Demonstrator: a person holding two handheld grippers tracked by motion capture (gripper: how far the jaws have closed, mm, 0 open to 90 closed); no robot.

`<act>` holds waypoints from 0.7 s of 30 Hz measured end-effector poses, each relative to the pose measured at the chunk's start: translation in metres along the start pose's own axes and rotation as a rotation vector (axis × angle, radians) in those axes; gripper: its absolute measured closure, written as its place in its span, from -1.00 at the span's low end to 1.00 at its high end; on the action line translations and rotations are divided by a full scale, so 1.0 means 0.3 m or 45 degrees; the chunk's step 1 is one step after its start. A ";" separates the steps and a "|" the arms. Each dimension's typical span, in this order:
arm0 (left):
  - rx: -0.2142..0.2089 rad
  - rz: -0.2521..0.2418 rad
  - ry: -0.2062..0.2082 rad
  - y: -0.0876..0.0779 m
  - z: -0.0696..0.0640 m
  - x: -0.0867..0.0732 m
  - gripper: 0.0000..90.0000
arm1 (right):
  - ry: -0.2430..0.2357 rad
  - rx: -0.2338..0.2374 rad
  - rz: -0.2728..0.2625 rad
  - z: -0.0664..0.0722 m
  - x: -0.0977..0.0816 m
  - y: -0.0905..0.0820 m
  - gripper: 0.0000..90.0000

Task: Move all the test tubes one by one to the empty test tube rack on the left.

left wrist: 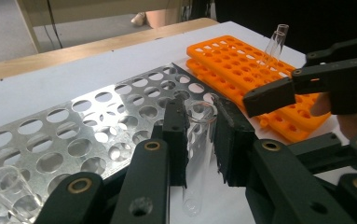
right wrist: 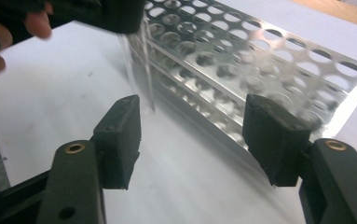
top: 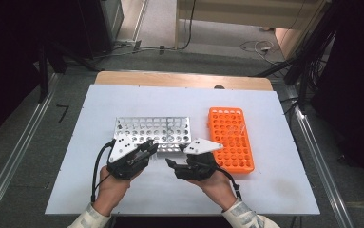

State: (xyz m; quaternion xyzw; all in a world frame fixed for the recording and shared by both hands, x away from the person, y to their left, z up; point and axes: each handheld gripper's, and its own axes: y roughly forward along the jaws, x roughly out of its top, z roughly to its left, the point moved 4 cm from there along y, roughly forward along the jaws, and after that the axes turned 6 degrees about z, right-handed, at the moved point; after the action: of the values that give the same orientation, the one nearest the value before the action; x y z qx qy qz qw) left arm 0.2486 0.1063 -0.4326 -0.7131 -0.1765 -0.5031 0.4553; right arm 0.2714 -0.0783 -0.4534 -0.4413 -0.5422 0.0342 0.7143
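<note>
Nearest in the left gripper view, a clear glass tube (left wrist: 198,154) was held between the black fingers (left wrist: 176,140) of the left gripper (left wrist: 199,142), clamped around its upper part just below the open rim, with its rounded bottom hanging free above the white tabletop (top: 179,190) beside the near edge of the metal rack (top: 152,130). The tube was judged to be light, stiff, smooth and brittle, so a gentle squeeze on the straight wall near the rim, as seen here, would be favoured over a hard pinch lower down, where it might slip or crack. The right gripper (right wrist: 192,140) was kept just beside the left one, its fingers (right wrist: 118,140) spread wide with nothing between them, pointed toward the rack's long side. In the right gripper view the held tube was smeared by blur, and whether its bottom touched the tabletop could not be told. A second tube (left wrist: 8,186) was seen standing in a near corner hole of the metal rack, cut off by the picture's edge. Farther right, an orange rack (top: 231,137) lay close beside the metal one, and two tubes (left wrist: 275,44) stood in it toward its far end; from the high view they were barely made out.
</note>
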 end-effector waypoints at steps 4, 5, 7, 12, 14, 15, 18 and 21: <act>0.010 -0.006 -0.013 -0.010 0.015 0.008 0.67 | 0.021 -0.015 -0.007 -0.026 -0.030 -0.039 -0.24; 0.013 -0.008 -0.019 -0.011 0.021 0.009 0.67 | 0.018 -0.022 -0.005 -0.034 -0.037 -0.050 -0.24; 0.015 -0.008 -0.034 -0.014 0.034 0.010 0.67 | 0.035 -0.035 -0.012 -0.047 -0.051 -0.072 -0.24; 0.029 -0.013 -0.061 -0.028 0.060 0.019 0.67 | 0.061 -0.062 -0.015 -0.081 -0.092 -0.116 -0.23; 0.032 -0.024 -0.065 -0.033 0.065 0.026 0.67 | 0.075 -0.070 -0.012 -0.092 -0.106 -0.128 -0.24; 0.033 -0.028 -0.066 -0.035 0.066 0.030 0.67 | 0.079 -0.074 -0.012 -0.098 -0.112 -0.133 -0.24; 0.039 -0.035 -0.064 -0.039 0.068 0.042 0.67 | 0.112 -0.070 -0.021 -0.112 -0.128 -0.150 -0.24; 0.046 -0.043 -0.066 -0.043 0.074 0.055 0.67 | 0.117 -0.079 -0.022 -0.123 -0.141 -0.165 -0.24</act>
State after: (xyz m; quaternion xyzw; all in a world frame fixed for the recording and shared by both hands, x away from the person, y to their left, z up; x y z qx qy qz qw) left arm 0.2591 0.1280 -0.4138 -0.7144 -0.2091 -0.4888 0.4549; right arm 0.2626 -0.1525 -0.4527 -0.4597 -0.5133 -0.0091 0.7247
